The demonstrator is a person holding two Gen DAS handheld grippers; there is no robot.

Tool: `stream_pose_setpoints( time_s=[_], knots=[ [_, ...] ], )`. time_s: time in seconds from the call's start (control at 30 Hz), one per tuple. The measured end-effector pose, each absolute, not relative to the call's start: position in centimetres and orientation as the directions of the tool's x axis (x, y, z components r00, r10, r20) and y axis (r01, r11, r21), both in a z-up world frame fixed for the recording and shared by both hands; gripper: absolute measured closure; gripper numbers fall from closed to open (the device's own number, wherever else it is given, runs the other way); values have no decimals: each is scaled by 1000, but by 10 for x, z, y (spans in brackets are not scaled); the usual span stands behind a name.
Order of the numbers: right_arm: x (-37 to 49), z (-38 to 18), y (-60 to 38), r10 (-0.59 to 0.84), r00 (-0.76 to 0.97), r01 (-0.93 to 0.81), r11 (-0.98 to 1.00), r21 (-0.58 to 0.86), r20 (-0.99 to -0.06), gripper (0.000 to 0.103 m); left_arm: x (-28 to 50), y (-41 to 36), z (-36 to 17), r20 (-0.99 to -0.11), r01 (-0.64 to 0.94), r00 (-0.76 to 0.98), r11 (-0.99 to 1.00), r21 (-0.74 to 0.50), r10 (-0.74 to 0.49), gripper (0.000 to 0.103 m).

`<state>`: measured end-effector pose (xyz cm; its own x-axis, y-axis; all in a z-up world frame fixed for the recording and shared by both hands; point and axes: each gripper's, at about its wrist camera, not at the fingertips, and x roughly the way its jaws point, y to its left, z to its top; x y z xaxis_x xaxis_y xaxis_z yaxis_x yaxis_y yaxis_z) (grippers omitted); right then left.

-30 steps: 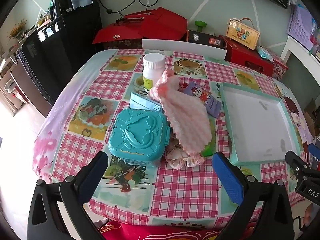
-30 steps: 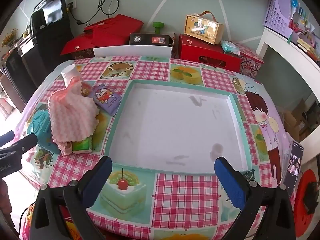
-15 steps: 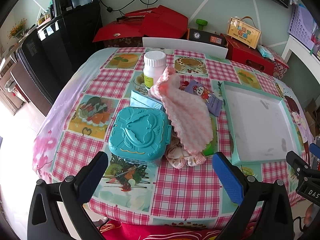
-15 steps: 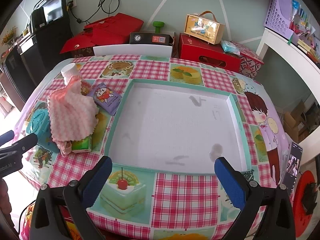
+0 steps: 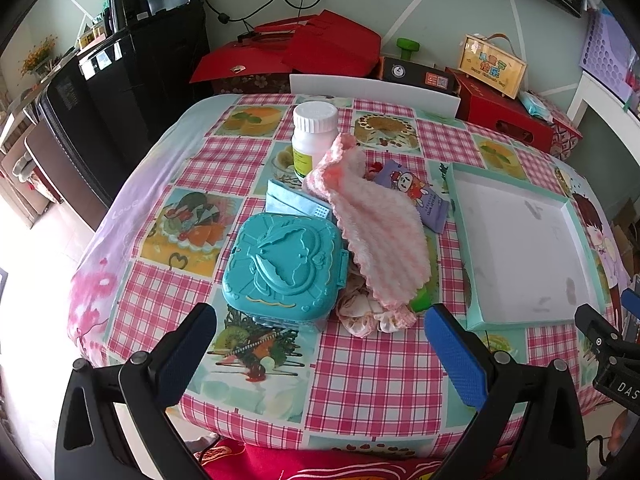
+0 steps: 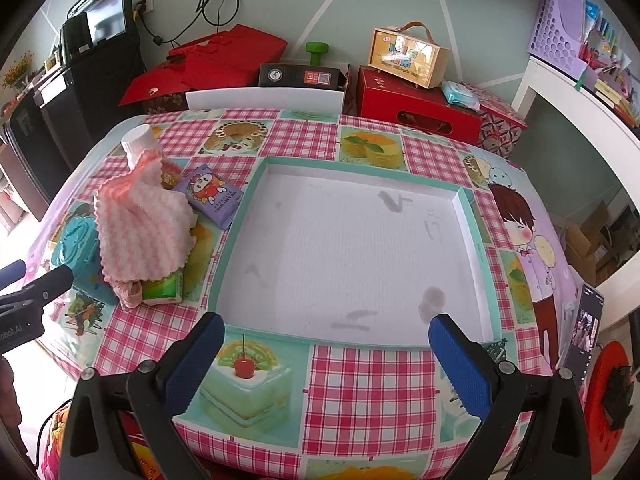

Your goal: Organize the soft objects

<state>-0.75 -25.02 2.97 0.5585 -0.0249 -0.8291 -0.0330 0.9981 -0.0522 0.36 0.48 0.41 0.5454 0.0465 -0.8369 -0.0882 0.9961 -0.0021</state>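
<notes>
Left gripper [image 5: 318,342]: it is hanging over the near table edge with its jaws spread wide and nothing between them, and it is facing the pile, which suits a first reach there.
Right gripper [image 6: 326,350]: it is likewise gaping and holding nothing; it is hovering at the near rim of the tray, probably waiting to receive or steady things.
Cloth [image 5: 376,220]: this pink-and-white knitted piece is lying draped over the pile, its top corner leaning on the bottle and its lower edge spilling over the case and the green pack. Being on top, it is likely the easiest soft thing to pinch first.
Scrunchie [image 5: 366,312]: the floral fabric is peeking out from under the cloth, beside the case, so it is partly covered.
Case [image 5: 284,266]: the teal hard box is sitting closed at the left of the pile; it is rigid, so probably not part of the sorting.
Bottle [image 5: 314,136]: it is standing upright at the far end, propping the cloth.
Purple pack [image 5: 416,194]: it is lying flat between the cloth and the tray.
Green pack [image 6: 160,288]: it is sitting half under the cloth.
Tray [image 6: 262,168]: the white, teal-rimmed tray is lying with nothing in it, to the right of the pile, seemingly the place meant for the soft things.
Progress: nothing is sorted yet.
</notes>
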Motion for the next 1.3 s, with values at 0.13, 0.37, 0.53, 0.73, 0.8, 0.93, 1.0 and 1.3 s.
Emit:
stream_pose_setpoints(
  time_s=[0.13,0.37,0.53,0.73,0.8,0.93,1.0,1.3],
  knots=[
    [-7,30,-250,-27,557,-32,998,-54,-830,0,4,5,4,-838,-91,544,996,-3,48,0],
    [-7,29,-249,-28,555,-33,998,-56,-831,0,4,2,5,-833,-81,552,997,-12,35,0],
    [-7,29,-249,-29,555,-33,998,-56,-832,0,5,2,5,-827,-83,561,996,-15,34,0],
    [-7,29,-249,-29,553,-33,998,-57,-833,0,6,5,5,-825,-96,563,995,-12,44,0],
    [-7,29,-249,-29,553,-35,998,-58,-833,0,6,6,5,-825,-98,564,995,-14,44,0],
    [-6,28,-248,-30,552,-36,998,-59,-833,0,6,8,6,-822,-99,567,995,-18,41,0],
    [-5,28,-248,-30,552,-37,998,-60,-833,0,7,9,7,-822,-98,568,995,-23,37,0],
    [3,25,-240,-33,544,-50,996,-72,-838,0,16,20,11,-812,-98,584,993,-71,-1,0]
  ],
)
